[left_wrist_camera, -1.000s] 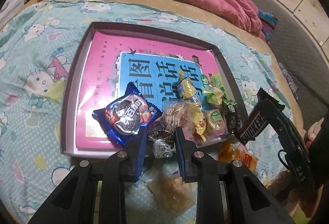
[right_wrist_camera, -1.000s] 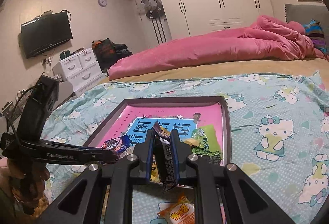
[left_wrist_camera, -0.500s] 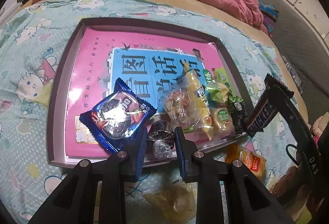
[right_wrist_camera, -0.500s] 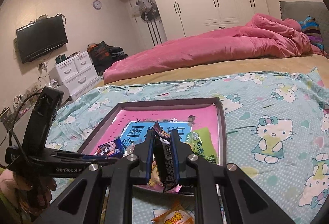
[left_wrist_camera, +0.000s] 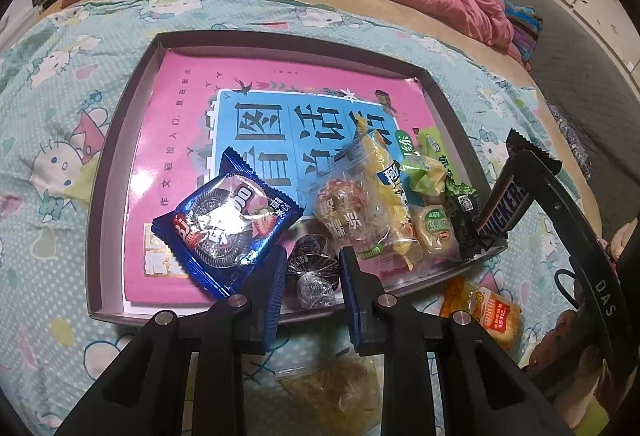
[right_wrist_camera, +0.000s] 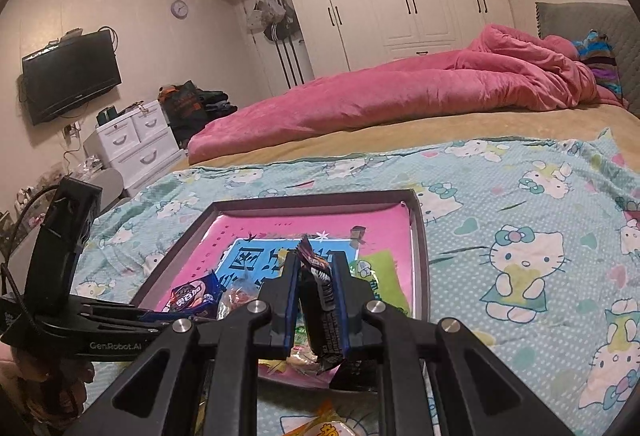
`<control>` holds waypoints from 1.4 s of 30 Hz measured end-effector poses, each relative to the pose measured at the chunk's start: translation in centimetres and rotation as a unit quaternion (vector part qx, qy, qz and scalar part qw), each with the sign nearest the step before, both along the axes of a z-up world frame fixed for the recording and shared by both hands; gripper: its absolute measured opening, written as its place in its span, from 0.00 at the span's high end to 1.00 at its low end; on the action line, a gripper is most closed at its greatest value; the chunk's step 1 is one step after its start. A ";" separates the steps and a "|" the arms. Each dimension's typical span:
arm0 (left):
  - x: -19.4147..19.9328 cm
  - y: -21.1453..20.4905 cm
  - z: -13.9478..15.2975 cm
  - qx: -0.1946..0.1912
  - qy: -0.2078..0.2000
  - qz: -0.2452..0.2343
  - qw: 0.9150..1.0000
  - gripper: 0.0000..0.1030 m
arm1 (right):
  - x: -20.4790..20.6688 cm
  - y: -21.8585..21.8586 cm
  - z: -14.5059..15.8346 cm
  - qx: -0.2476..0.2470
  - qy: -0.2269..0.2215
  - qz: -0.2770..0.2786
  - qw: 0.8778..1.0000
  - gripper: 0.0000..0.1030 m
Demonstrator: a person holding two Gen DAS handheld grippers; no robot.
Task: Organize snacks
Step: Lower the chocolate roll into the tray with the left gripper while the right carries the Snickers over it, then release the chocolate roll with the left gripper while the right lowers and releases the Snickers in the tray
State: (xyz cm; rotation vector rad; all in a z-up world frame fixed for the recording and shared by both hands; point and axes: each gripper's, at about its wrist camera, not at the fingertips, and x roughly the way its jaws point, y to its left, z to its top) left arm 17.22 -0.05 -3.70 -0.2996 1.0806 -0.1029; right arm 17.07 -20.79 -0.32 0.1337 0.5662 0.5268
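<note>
A shallow dark tray (left_wrist_camera: pixel 120 172), lined with a pink and blue book cover, lies on the cartoon-cat bedsheet. At its near right lie a blue Oreo packet (left_wrist_camera: pixel 232 224), a clear cracker bag (left_wrist_camera: pixel 348 212), a yellow packet (left_wrist_camera: pixel 388 180) and green packets (left_wrist_camera: pixel 428 172). My left gripper (left_wrist_camera: pixel 314 276) is shut on a small dark cookie in clear wrap (left_wrist_camera: pixel 316 286) over the tray's near edge. My right gripper (right_wrist_camera: pixel 316 276) is shut on a Snickers bar (right_wrist_camera: pixel 322 308), held upright above the tray's near right corner. The bar (left_wrist_camera: pixel 502 208) also shows in the left wrist view.
An orange packet (left_wrist_camera: pixel 488 312) and a clear bag of yellowish snack (left_wrist_camera: pixel 336 384) lie on the sheet outside the tray's near edge. A rumpled pink duvet (right_wrist_camera: pixel 400 96) covers the far side of the bed. White drawers (right_wrist_camera: pixel 132 144) stand to the left.
Both grips are unchanged. The left wrist view has crept slightly toward the tray, and the Snickers bar sits a little higher in it.
</note>
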 end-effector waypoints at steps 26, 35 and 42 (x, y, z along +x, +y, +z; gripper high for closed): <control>-0.3 0.4 -0.5 -0.007 0.006 0.006 1.000 0.73 | 0.8 0.8 -2.7 -0.021 0.040 0.006 0.999 0.83; -0.6 0.6 -0.4 -0.012 0.007 0.010 1.000 0.73 | 0.4 0.7 -3.2 -0.028 0.047 0.003 0.998 0.83; -0.6 0.6 -0.4 -0.011 0.007 0.009 1.000 0.73 | 0.3 0.3 -3.3 -0.027 0.052 0.001 0.998 0.83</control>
